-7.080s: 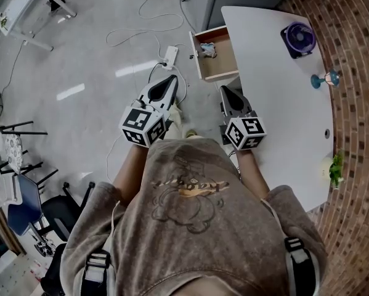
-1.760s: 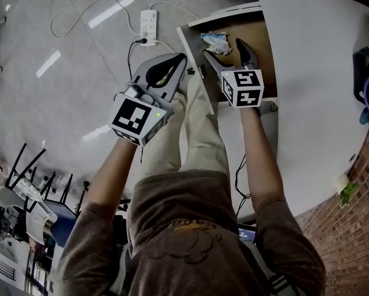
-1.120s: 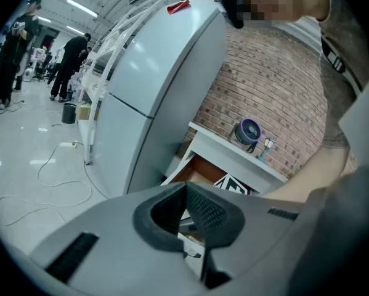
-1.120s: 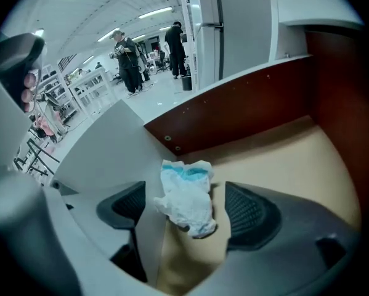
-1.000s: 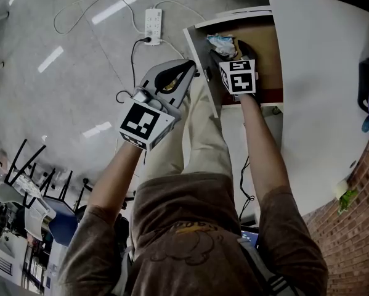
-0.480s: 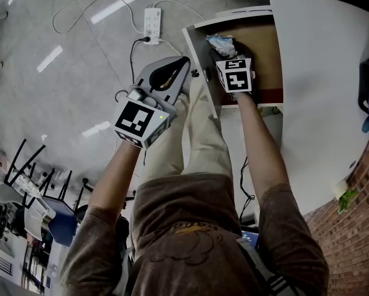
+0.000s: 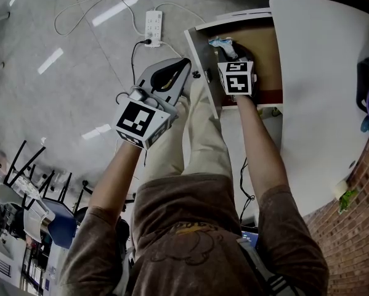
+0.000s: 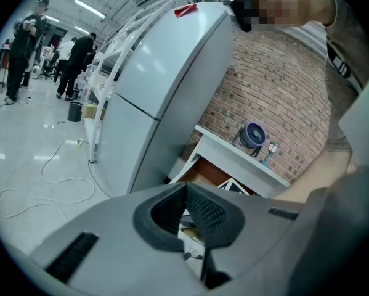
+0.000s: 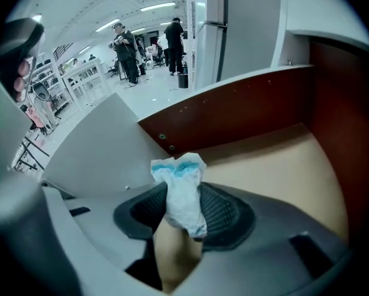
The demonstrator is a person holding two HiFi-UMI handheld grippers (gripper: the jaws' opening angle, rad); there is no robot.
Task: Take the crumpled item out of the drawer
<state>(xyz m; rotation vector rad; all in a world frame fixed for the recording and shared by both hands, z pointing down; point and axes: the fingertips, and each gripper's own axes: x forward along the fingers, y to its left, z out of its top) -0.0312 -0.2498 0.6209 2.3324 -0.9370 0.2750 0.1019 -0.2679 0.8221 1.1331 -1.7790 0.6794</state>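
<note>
- Floor (image 7: 79, 54): pale, glossy, with a power strip (image 7: 153, 22) and loose cable on it.
- Tabletop (image 7: 320, 73): white, rounded edge, at the right of the head view.
- Drawer (image 7: 200, 63): pulled open from under the tabletop. White front, tan bottom, dark red-brown inner wall in the right gripper view. Nothing else noted inside.
- Left gripper (image 8: 185, 187): held out over the floor just beside the drawer's white front. Tips together, nothing between them. Idle.
- Right gripper (image 9: 184, 193): pointed steeply down into the drawer, close behind its front. Jaws closing in just now and stopped partway, ribbed pads (image 9: 224, 211) pressed on either side of the crumpled item (image 9: 179, 170). Judged a pinch across the middle, not a deep grip.
- Crumpled item, place: inside the drawer, in the corner by the front, between the right jaws. Top poking out past the pad tips, lower end hanging on the camera side. Cannot tell whether clear of the drawer bottom.
- Handling (judgement):
  - Very light, soft, no spring.
  - Squashes rather than resists, so apt to thin out under the pads and slip.
  - Could snag or tear if dragged along the wall.
  - Best taken across the bulkiest part, as now, and raised straight up past the drawer's edge.
- Look: white with pale blue streaks near the top. Wrinkled all over and squeezed narrow at the pads. Tissue or thin wrapper, cannot tell which.
</note>
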